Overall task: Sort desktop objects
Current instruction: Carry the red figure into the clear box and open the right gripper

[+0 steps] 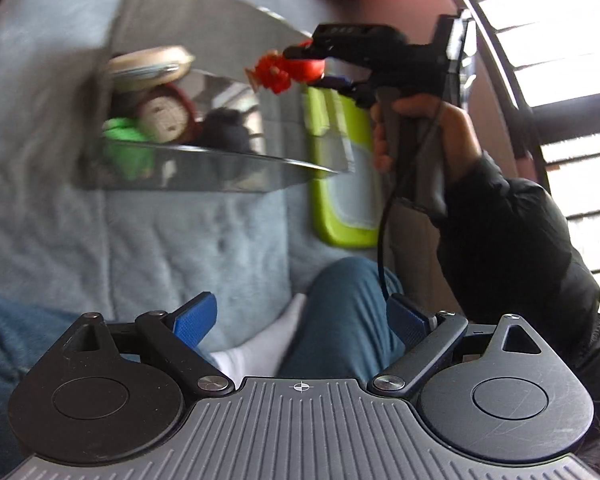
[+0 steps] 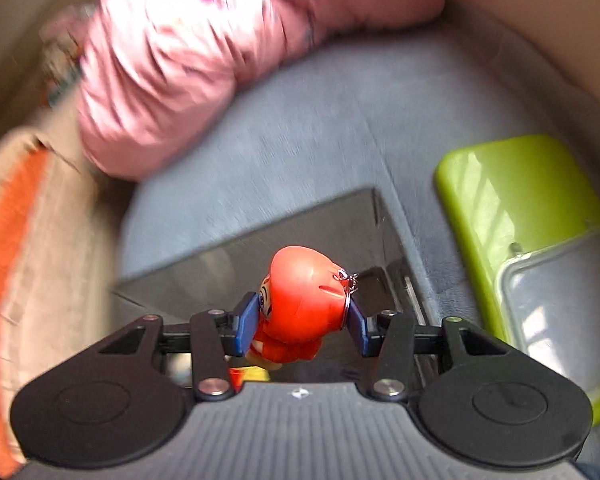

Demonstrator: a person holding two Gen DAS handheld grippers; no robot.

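My right gripper point(image 2: 303, 314) is shut on a red figurine keychain point(image 2: 300, 304) and holds it above a clear box point(image 2: 260, 248). In the left wrist view the right gripper point(image 1: 316, 66) carries the red figurine point(image 1: 284, 70) over the far right corner of the clear box point(image 1: 220, 168). The box holds a round beige case point(image 1: 152, 66), a doll head with a red hood point(image 1: 168, 114), a green toy point(image 1: 126, 140) and a dark fuzzy item point(image 1: 224, 130). My left gripper point(image 1: 300, 324) is open and empty, low over my lap.
A lime green tray point(image 2: 512, 208) with a clear lid point(image 2: 564, 300) lies right of the box on the blue-grey blanket point(image 2: 320, 120); it also shows in the left wrist view point(image 1: 340, 200). A pink pillow point(image 2: 204, 60) lies behind. My jeans-clad legs point(image 1: 340, 320) are below the left gripper.
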